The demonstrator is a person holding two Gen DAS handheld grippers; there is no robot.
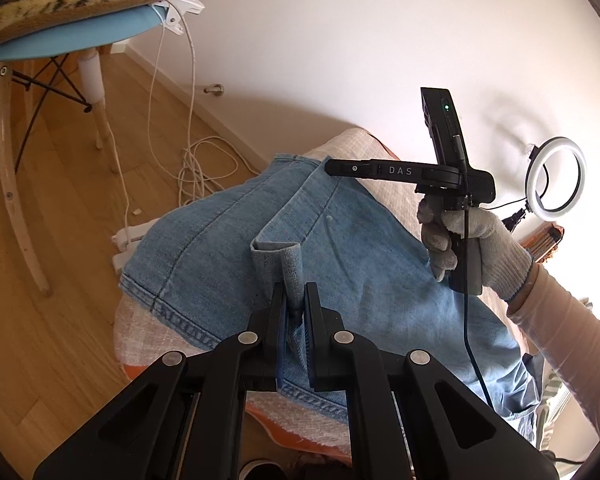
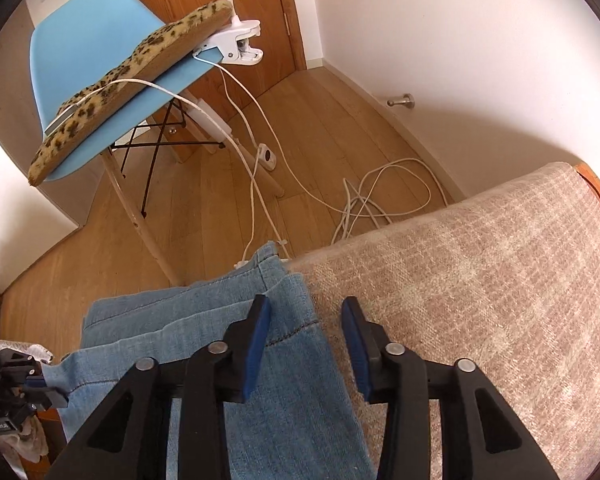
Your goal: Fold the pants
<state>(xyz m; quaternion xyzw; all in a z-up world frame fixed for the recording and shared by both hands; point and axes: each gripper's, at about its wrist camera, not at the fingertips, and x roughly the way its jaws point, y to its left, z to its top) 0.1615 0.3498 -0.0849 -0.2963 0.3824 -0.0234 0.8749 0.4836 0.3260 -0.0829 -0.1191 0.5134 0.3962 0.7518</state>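
Left wrist view shows the left gripper (image 1: 296,300) clamped on a raised pleat of the light blue denim pants (image 1: 228,248), which lie spread over a beige woven cushion (image 1: 352,140) with an orange edge. Farther out in that view a white-gloved hand (image 1: 476,248) grips the handle of the right gripper (image 2: 306,332); the right wrist view shows its blue-padded jaws parted, with nothing pinched, straddling the right-hand edge of the denim where it meets the cushion. Beyond the cushion are a wooden floor (image 2: 100,264), tangled white cables (image 2: 380,196), a light blue plastic chair (image 2: 96,60) topped with a leopard-print pad (image 2: 140,76), and a white ring light (image 1: 556,180) by the wall. My reading: a fold is being started, one side already pinched. Next, the right gripper likely needs to lower onto that edge, close on it, then both lift and carry the cloth across together.
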